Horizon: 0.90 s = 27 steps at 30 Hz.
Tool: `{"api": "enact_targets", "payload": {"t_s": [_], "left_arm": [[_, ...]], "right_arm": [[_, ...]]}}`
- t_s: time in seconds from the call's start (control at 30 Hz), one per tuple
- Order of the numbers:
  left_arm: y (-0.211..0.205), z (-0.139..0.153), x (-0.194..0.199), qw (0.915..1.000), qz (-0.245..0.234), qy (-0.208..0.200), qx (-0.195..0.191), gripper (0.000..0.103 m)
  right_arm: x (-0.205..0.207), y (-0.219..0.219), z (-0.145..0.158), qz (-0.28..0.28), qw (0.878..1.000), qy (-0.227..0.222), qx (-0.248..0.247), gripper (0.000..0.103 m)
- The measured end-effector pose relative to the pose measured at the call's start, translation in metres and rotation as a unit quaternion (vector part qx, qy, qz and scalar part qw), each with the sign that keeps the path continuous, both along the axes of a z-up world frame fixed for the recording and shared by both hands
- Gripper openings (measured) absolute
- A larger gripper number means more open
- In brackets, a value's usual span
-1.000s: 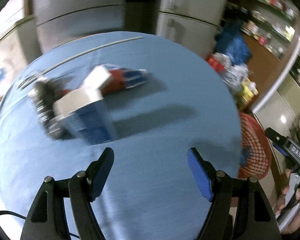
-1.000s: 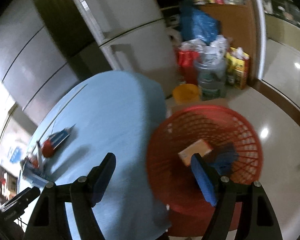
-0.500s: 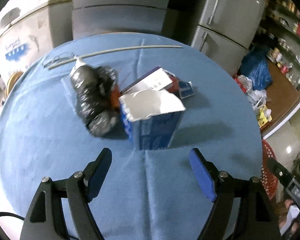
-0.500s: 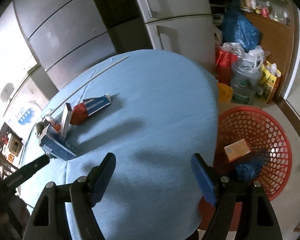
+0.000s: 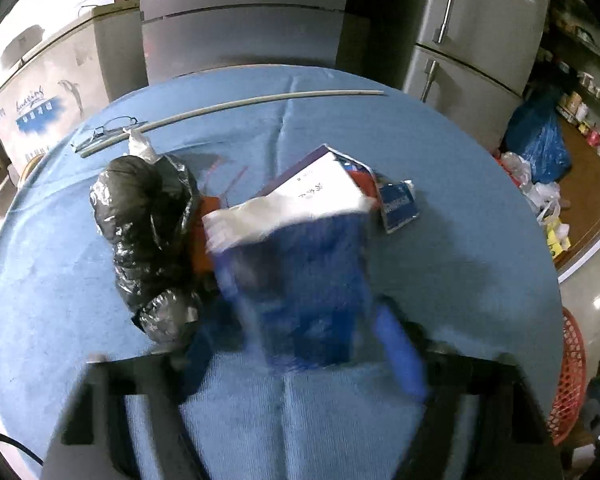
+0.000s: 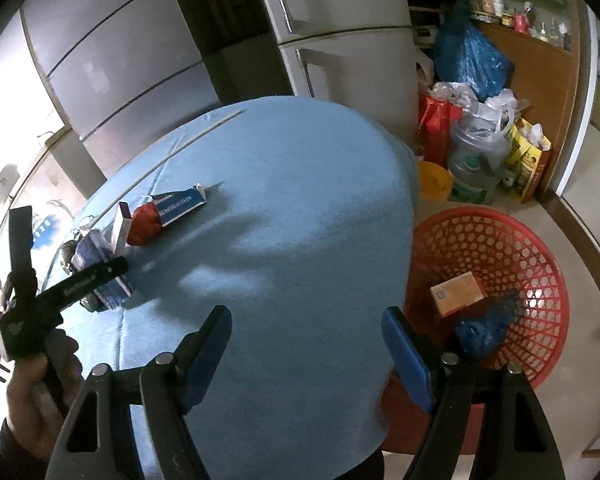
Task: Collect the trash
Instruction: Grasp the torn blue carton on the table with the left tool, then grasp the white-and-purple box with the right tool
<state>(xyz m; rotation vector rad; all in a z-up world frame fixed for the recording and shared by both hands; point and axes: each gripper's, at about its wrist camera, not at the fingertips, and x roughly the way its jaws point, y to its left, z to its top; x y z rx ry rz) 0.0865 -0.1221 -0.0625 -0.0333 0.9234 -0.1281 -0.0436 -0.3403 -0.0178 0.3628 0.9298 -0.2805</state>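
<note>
Mid-grasp on the blue carton [image 5: 300, 280]: left tool [image 5: 300, 344] around it on the surface [image 5: 460, 184], jaws just closing with the carton between them, pads blurred, so firm contact cannot be told. Right tool [image 6: 306, 354] released and empty over bare surface, red basket [image 6: 540, 264] on the floor off its right side. Next: finish the squeeze, lift clear of the black bag [image 5: 148, 232] just to the left, carry rightward to the basket.

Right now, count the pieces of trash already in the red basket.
2. An orange carton lies near the middle of the red basket, and a crumpled blue bag sits just beside it, nearer the camera. The right claw hides part of the basket, so more may be hidden.
</note>
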Motion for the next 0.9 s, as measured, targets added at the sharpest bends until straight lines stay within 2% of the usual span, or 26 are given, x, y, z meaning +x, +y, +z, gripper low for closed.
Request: {"api": "enact_targets", "payload": {"t_s": [0.07, 0.17, 0.3, 0.4, 0.63, 0.7, 0.87, 0.9], "left_arm": [[0.005, 0.003, -0.002, 1.0000, 0.000, -0.007, 0.005, 0.057], [0.020, 0.008, -0.015, 0.9999, -0.002, -0.008, -0.009, 0.057], [0.035, 0.014, -0.045, 0.9998, -0.005, -0.021, 0.000, 0.057], [0.045, 0.019, -0.067, 0.9992, -0.002, -0.034, 0.021, 0.057], [0.087, 0.029, -0.082, 0.9956, 0.065, -0.056, 0.038, 0.057], [0.100, 0.025, -0.079, 0.9942, 0.086, -0.050, 0.040, 0.057], [0.114, 0.004, -0.072, 0.9933, 0.103, -0.023, 0.048, 0.058], [0.115, 0.004, -0.074, 0.9930, 0.103, -0.030, 0.048, 0.058]], "right_arm": [[-0.001, 0.002, 0.000, 0.002, 1.000, 0.000, -0.001, 0.080], [0.001, 0.006, -0.003, 0.007, 1.000, 0.003, 0.001, 0.080], [0.005, 0.015, -0.008, 0.019, 1.000, 0.009, 0.003, 0.080], [0.008, 0.019, -0.010, 0.028, 1.000, 0.012, 0.008, 0.080], [0.017, 0.039, -0.013, 0.053, 0.998, 0.019, 0.007, 0.080], [0.024, 0.049, -0.010, 0.069, 0.997, 0.018, 0.004, 0.080], [0.045, 0.075, -0.001, 0.113, 0.994, 0.003, -0.002, 0.080], [0.049, 0.078, -0.001, 0.118, 0.993, 0.001, -0.002, 0.080]]}}
